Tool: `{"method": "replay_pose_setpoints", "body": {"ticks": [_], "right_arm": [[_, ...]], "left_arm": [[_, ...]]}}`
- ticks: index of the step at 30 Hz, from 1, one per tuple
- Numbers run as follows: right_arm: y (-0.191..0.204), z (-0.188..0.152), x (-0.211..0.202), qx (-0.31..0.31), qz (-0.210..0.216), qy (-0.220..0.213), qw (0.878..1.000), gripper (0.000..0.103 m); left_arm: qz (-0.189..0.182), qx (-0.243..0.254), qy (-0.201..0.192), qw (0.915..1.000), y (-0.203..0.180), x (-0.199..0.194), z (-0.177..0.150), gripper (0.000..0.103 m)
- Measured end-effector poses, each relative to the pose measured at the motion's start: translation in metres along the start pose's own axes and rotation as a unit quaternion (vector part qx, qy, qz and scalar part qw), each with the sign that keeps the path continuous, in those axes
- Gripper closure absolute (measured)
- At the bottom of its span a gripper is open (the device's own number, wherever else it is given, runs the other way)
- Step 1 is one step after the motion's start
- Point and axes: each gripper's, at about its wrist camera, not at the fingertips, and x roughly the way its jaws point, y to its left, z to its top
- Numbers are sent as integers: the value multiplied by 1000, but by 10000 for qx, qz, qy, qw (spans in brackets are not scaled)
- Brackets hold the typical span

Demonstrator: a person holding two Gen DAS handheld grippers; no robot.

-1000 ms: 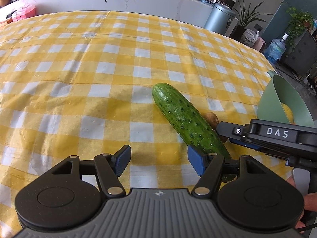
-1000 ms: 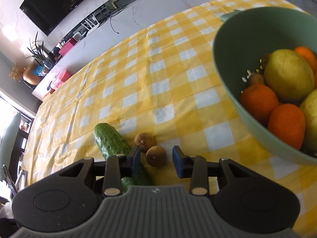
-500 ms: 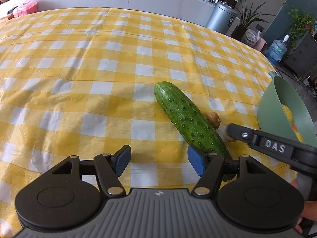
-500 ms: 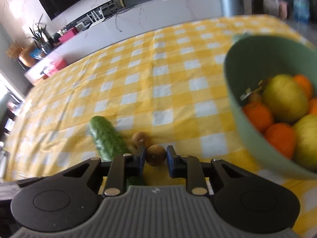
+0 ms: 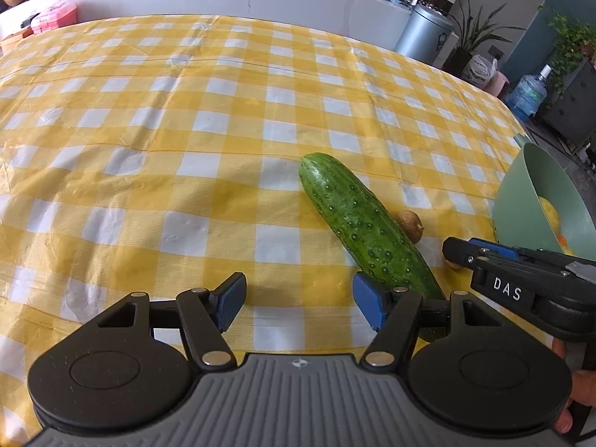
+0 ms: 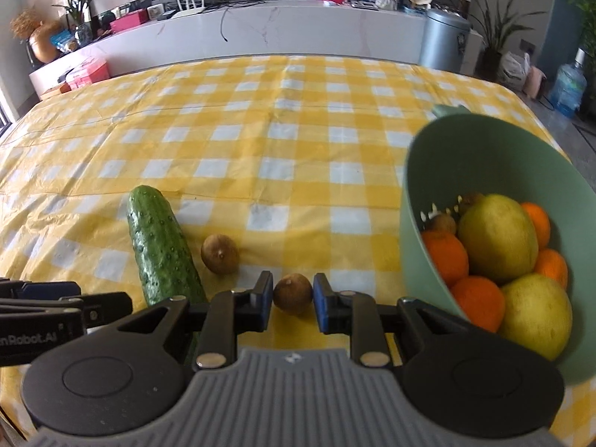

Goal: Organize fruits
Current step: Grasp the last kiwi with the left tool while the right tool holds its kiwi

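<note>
My right gripper (image 6: 293,300) is shut on a small brown round fruit (image 6: 293,293), held between the blue pads just above the checked cloth. A second brown fruit (image 6: 219,249) lies on the cloth beside a green cucumber (image 6: 161,247). A green bowl (image 6: 428,186) to the right holds oranges, yellow-green fruits and small brown fruits. My left gripper (image 5: 299,301) is open and empty, with the cucumber (image 5: 367,229) past its right finger. The right gripper (image 5: 521,283) shows at the right of the left wrist view, in front of the bowl (image 5: 521,201).
The yellow-and-white checked tablecloth (image 5: 186,149) covers the whole table. A white counter (image 6: 260,26) with boxes and clutter runs behind it. A metal bin (image 6: 443,41) and a water bottle (image 6: 568,89) stand on the floor past the far right edge.
My right gripper closed on the small brown fruit and turned level toward the bowl. My left gripper stayed open and barely moved.
</note>
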Motion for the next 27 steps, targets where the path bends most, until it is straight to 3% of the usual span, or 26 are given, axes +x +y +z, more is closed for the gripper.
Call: {"method": "replay_pose_setpoints", "body": {"ticks": [12, 15, 21, 23, 25, 27], "right_arm": [[8, 9, 8, -253, 21, -139, 9996, 84], [3, 8, 3, -150, 210, -177, 9995, 84], [-15, 17, -38, 219, 632, -897, 9937, 84], [-23, 18, -52, 321, 725, -1167, 9900, 84], [-34, 18, -63, 492, 758, -1369, 9864, 84], [-48, 17, -70, 731, 771, -1496, 9830, 84]], "left_arm": [[130, 83, 5, 9999, -5, 0, -1, 26], [67, 60, -169, 9998, -6, -7, -1, 26], [-346, 484, -437, 9973, -21, -22, 9, 26], [-720, 884, -545, 9920, -31, -25, 12, 26], [-1094, 1511, -572, 9808, -44, -24, 13, 26], [-1199, 1921, -487, 9728, -55, -18, 15, 26]]}}
